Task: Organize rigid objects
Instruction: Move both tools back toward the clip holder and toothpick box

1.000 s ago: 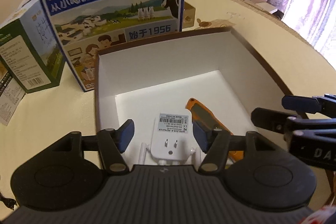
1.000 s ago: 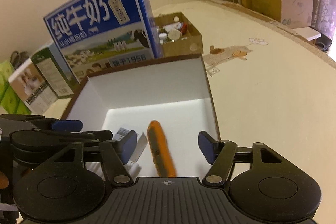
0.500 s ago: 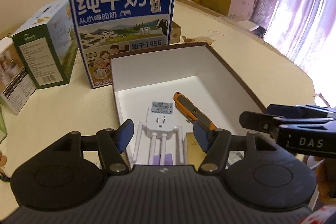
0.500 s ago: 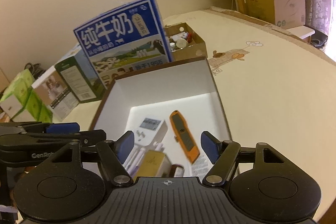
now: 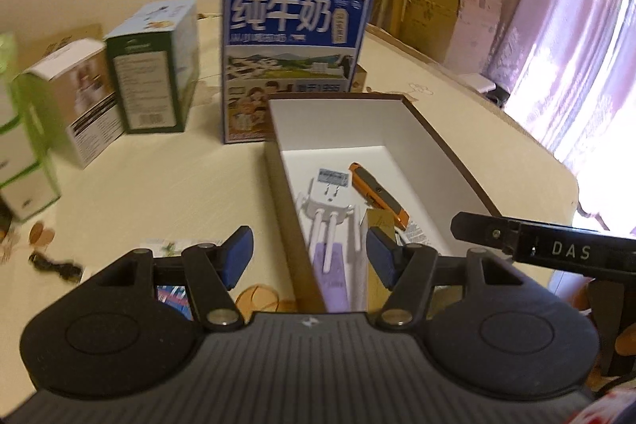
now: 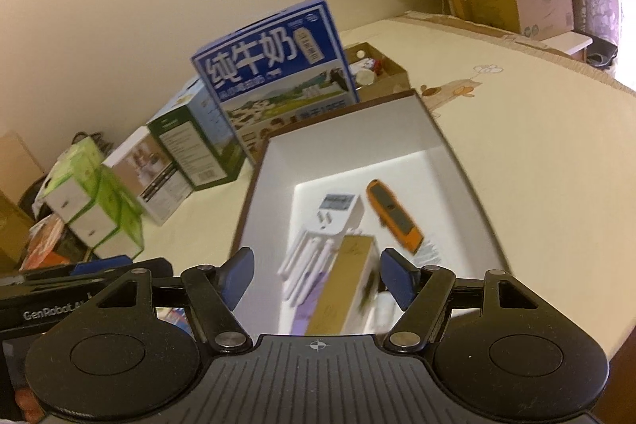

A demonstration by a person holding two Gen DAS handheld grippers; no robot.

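A cream cloth-covered table [image 5: 159, 177] stands by a beige wall, with purple curtains [image 5: 556, 26] and cardboard behind. A blue milk carton [image 6: 274, 74] stands upright just behind the open white-lined box [image 6: 457, 161], which holds a white plug-in repeater [image 6: 336, 213], an orange utility knife [image 6: 393, 215] and a gold box [image 6: 346, 285]. The left gripper [image 5: 309, 257] and right gripper [image 6: 316, 277] both gape wide, gripping nothing.

Black hand-held gripper [image 5: 309, 258], blue pads [image 5: 237, 257]
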